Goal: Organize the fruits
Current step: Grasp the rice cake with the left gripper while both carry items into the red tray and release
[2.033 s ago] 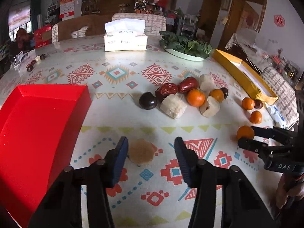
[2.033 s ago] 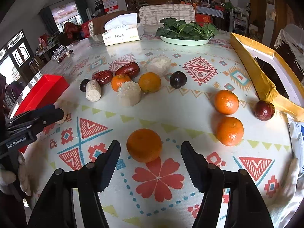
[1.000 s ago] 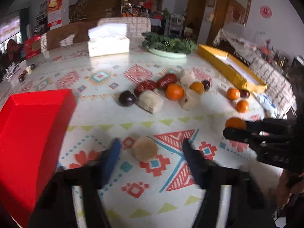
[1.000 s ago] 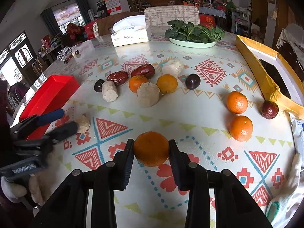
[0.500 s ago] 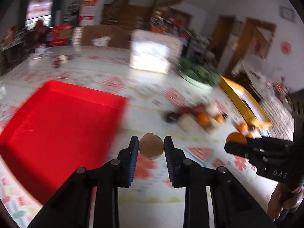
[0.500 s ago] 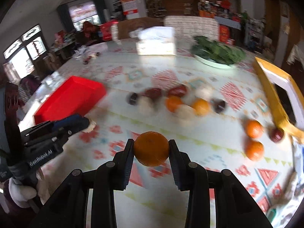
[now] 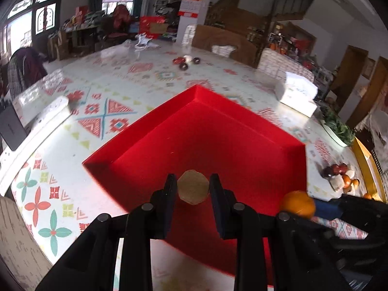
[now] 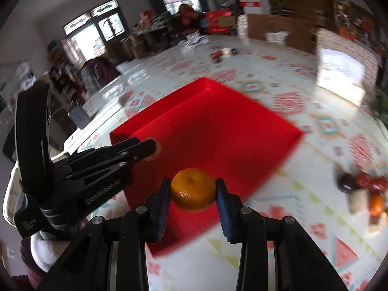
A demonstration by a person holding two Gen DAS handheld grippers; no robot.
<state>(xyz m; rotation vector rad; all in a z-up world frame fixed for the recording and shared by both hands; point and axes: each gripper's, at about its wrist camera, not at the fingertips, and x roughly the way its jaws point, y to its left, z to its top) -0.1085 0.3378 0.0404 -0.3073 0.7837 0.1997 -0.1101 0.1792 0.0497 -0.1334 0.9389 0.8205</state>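
My left gripper (image 7: 193, 189) is shut on a tan round fruit piece (image 7: 192, 189) and holds it above the near part of the red tray (image 7: 218, 131). My right gripper (image 8: 192, 190) is shut on an orange (image 8: 193, 189) and holds it over the tray's near edge (image 8: 218, 121). The orange (image 7: 297, 204) and the right gripper's fingers (image 7: 327, 208) show at the right of the left wrist view. The left gripper (image 8: 148, 149) shows at the left of the right wrist view, over the tray.
A pile of remaining fruits (image 7: 339, 177) lies right of the tray, also blurred in the right wrist view (image 8: 363, 189). A tissue box (image 7: 297, 97) stands behind the tray. A white power strip (image 7: 31, 133) lies left. A plate of greens (image 7: 337, 131) sits far right.
Both grippers closed on their fruits, lifted them and swung left to the red tray. They now hold the fruits over it.
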